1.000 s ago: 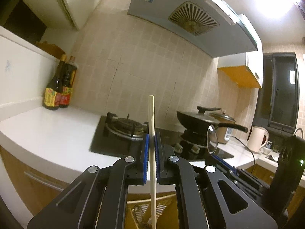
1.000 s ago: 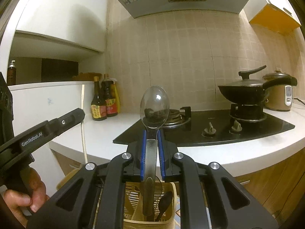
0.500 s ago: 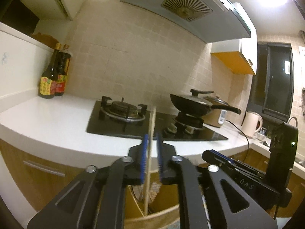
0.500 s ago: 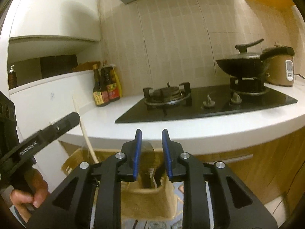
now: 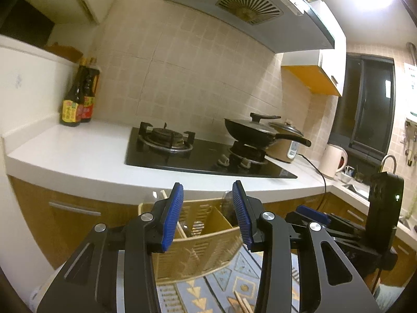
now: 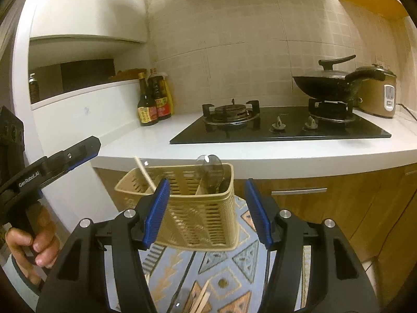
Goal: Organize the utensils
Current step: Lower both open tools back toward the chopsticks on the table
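Observation:
A beige slotted utensil basket (image 6: 203,221) stands on a patterned mat. A wooden chopstick (image 6: 144,173) leans in its left compartment, and a clear plastic spoon (image 6: 211,169) stands in its right one. My right gripper (image 6: 206,185) is just short of the basket; its jaws are opening with nothing between the pads. My left gripper (image 5: 207,190) faces the basket (image 5: 206,234) in the same way, its jaws opening and holding nothing. The chopstick (image 5: 179,230) shows past its left pad. More chopsticks (image 6: 202,297) lie on the mat near me.
Behind the basket runs a white counter (image 6: 156,140) with a black gas hob (image 6: 281,130), a wok (image 6: 323,86), a rice cooker (image 6: 378,94) and sauce bottles (image 6: 153,101). Wooden cabinet fronts (image 6: 338,208) are below. A kettle (image 5: 333,160) stands at the right. A hand (image 6: 39,240) holds the left gripper.
Both grippers have opened and drawn back. The chopstick left my left gripper and the spoon left my right one; both now stand in the basket.

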The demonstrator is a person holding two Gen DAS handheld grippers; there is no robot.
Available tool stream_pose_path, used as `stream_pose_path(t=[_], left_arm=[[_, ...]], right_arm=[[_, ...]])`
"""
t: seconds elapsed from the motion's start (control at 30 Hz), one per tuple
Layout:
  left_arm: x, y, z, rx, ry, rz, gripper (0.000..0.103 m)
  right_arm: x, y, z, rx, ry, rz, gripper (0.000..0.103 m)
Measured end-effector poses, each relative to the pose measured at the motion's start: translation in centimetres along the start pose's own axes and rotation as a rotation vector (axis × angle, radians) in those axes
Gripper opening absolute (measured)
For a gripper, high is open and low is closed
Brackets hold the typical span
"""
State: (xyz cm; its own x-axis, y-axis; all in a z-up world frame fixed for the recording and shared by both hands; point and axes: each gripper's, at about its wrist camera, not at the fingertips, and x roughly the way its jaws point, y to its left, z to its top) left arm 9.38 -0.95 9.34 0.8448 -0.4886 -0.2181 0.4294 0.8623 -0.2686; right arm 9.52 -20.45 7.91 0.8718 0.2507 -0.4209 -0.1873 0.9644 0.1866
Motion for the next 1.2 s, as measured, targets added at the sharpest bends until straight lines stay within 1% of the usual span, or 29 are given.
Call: stream_pose_path(t=[0.07,0.13,0.2,0.23,0.27,0.37,0.4,0.43,0.5,0.63,0.67,0.73,0.83,0.93,1.07,1.2], left_arm=[[-0.9,-0.5,0.2,0.006,0.008,0.007,0.038],[-1.5,-0.9,0.1,0.008,0.035,0.017,0.038],[-1.6,-1.1,-0.4,0.005,0.098,0.028,0.038],[-1.5,-1.1,-0.9,0.002,0.133,0.040,0.038],[-1.3,-1.0,-1.8,-0.003,0.187,0.061,0.038],[-0.7,-0.6,-4.1,-0.018,0.293,0.090,0.038],[-0.5,-0.3,-5.2,-0.029,0.335,0.097,0.038],[-0.4,-0.1,-5.8,-0.037,0.358,0.098,0.038],[0.0,0.5,-7.6,-0.061,0.422,0.102,0.038],[0.5,1.1,-11.0,-0.066,0.536,0.108,0.038],[0.5,1.0,-11.8,-0.061,0.560,0.108,0.036],[0.8,0.6,-13.3,-0.047,0.601,0.107,0.036],[1.0,-0.1,-15.1,-0.022,0.639,0.115,0.036],[1.2,-0.8,-16.3,-0.004,0.660,0.120,0.036],[1.4,-1.8,-17.6,0.047,0.662,0.164,0.036],[1.9,-2.9,-18.2,0.084,0.685,0.179,0.038]], right_arm=[[-0.6,0.3,0.2,0.000,0.021,0.002,0.056],[-0.8,0.8,0.0,-0.002,0.073,0.003,0.056],[-0.6,1.2,-0.3,-0.006,0.129,0.014,0.056],[-0.1,1.4,-0.8,-0.009,0.183,0.018,0.056],[0.3,1.6,-1.3,-0.010,0.232,0.019,0.056],[2.1,1.7,-3.2,0.001,0.383,0.036,0.056],[2.6,1.6,-4.0,0.010,0.430,0.046,0.056],[3.5,1.6,-4.9,0.021,0.494,0.055,0.056],[4.8,1.2,-6.3,0.047,0.578,0.054,0.056],[5.9,1.1,-7.9,0.064,0.637,0.082,0.056],[6.4,1.0,-8.0,0.072,0.653,0.087,0.056],[7.0,1.1,-8.4,0.091,0.677,0.103,0.056],[8.0,1.4,-9.0,0.085,0.705,0.108,0.055],[9.0,1.6,-9.6,0.089,0.734,0.120,0.050],[9.8,2.0,-10.2,0.080,0.752,0.099,0.043],[10.1,2.5,-10.8,0.060,0.769,0.090,0.038]])
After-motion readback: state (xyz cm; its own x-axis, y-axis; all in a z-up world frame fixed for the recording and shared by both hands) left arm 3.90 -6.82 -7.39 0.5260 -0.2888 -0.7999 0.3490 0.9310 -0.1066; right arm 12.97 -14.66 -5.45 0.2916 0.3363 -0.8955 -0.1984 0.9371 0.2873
